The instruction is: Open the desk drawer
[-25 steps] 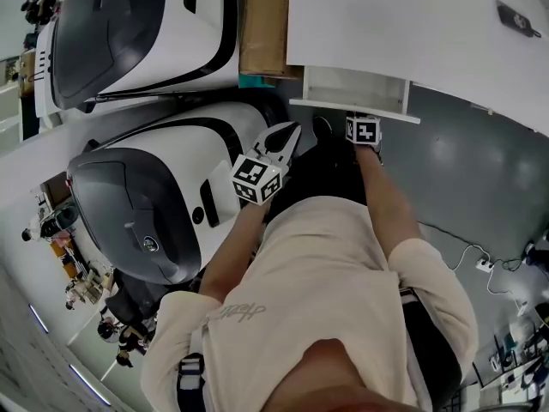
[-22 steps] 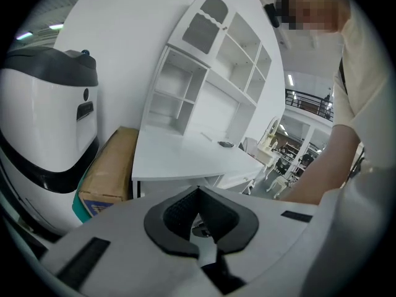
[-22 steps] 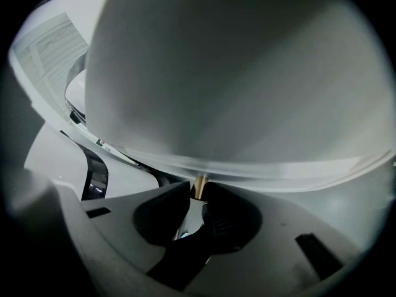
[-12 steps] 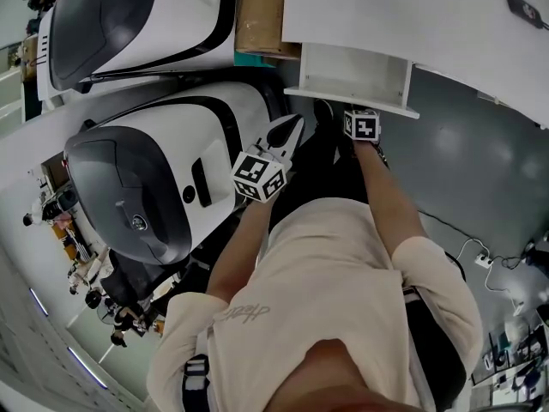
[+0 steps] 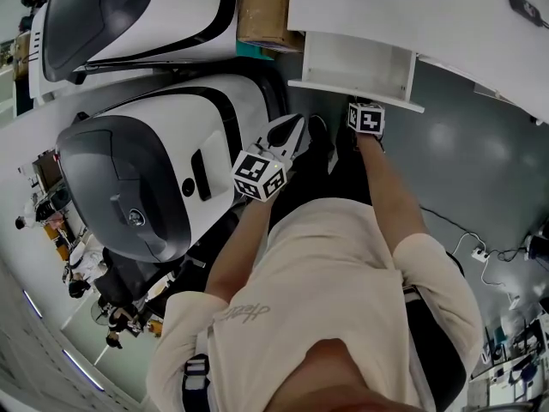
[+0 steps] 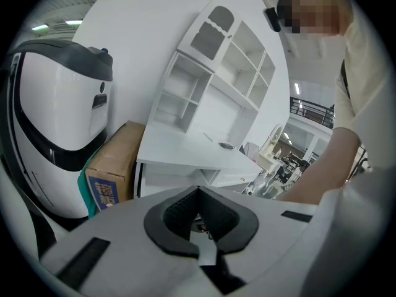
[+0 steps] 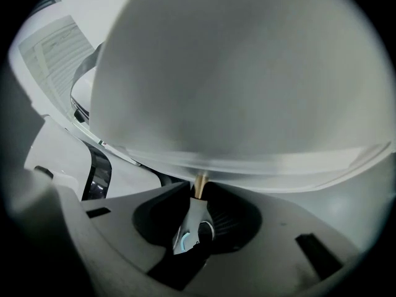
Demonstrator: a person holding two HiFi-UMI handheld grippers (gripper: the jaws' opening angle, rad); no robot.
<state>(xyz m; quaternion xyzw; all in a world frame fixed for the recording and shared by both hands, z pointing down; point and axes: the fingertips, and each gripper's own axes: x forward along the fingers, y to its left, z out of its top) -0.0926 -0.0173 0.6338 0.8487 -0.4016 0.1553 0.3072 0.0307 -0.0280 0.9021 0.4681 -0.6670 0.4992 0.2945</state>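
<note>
The white desk (image 5: 446, 15) has its drawer (image 5: 356, 95) pulled out toward me, and the inside shows bare. My right gripper (image 5: 364, 110) is at the drawer's front panel under its marker cube. In the right gripper view the white panel (image 7: 247, 73) fills the frame. The small knob (image 7: 199, 187) on its brass stem sits between the jaws of my right gripper (image 7: 198, 193), which are shut on it. My left gripper (image 5: 296, 120) hangs left of the drawer, above the floor. Its jaws meet at the tips around nothing, and my left gripper (image 6: 198, 189) faces the desk (image 6: 185, 150).
Two large white-and-black pod machines (image 5: 163, 170) stand close on the left. A cardboard box (image 5: 262, 11) is wedged between them and the desk. A white shelf hutch (image 6: 216, 79) tops the desk. Cables (image 5: 476, 251) lie on the grey floor at the right. My own legs stand below the drawer.
The drawer stands a little further out from the desk edge, with my right gripper still on its knob. My left gripper has drifted slightly sideways, still shut.
</note>
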